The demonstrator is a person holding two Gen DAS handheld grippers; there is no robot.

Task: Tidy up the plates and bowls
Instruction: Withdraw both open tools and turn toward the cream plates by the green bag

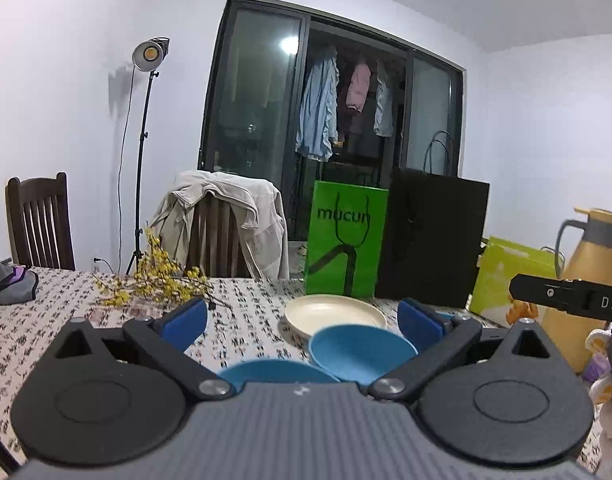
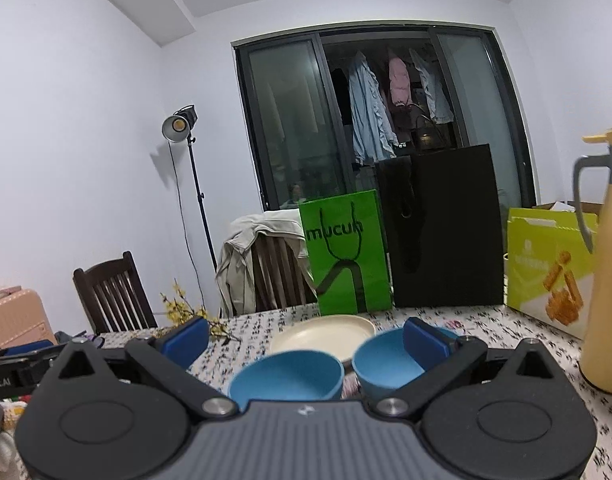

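Left wrist view: the left gripper has its blue fingers spread wide, holding nothing; two blue bowls sit below and between them, the cream plate beyond, toward the worktop's far edge. The right gripper likewise gapes empty over the bowls.

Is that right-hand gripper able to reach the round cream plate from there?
Probably not directly: the right gripper is open, but two blue bowls sit in front of the round cream plate.
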